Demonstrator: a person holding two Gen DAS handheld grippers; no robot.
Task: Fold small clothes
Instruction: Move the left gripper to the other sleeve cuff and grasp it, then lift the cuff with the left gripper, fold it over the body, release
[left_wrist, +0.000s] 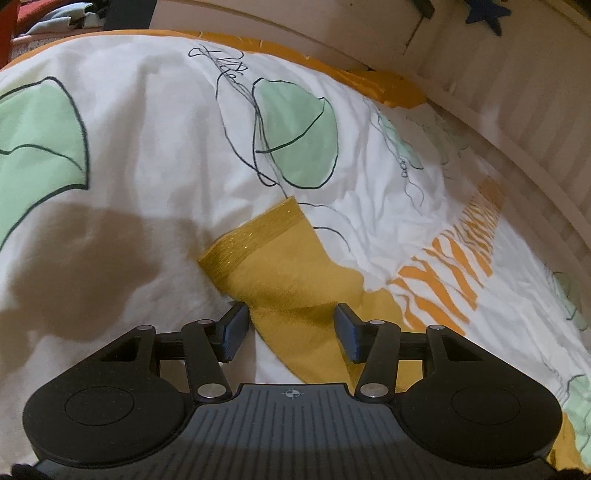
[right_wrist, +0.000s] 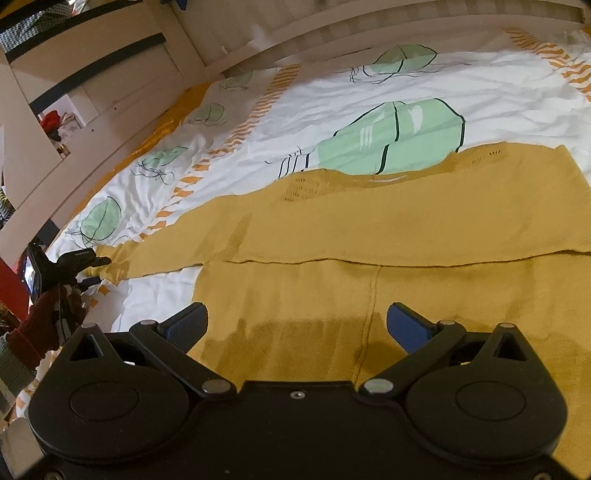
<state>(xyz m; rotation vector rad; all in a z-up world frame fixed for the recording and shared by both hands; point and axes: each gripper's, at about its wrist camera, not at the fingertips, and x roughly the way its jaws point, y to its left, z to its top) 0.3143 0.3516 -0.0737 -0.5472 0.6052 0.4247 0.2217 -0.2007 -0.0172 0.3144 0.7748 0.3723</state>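
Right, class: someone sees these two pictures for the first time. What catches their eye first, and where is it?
The mustard-yellow garment spread flat across the bed fills the right wrist view, with the open right gripper above it. In the left wrist view, its ribbed cuff lies just beyond the open left gripper. Under everything is a white bedsheet with green shapes.

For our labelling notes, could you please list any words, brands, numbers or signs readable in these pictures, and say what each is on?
No text can be read with confidence.
Left hand-held gripper: small pale print on its black body, too small to read.
Right hand-held gripper: no lettering visible.
Bedsheet: scribbled lines only, no words.
Yellow garment: no label visible.
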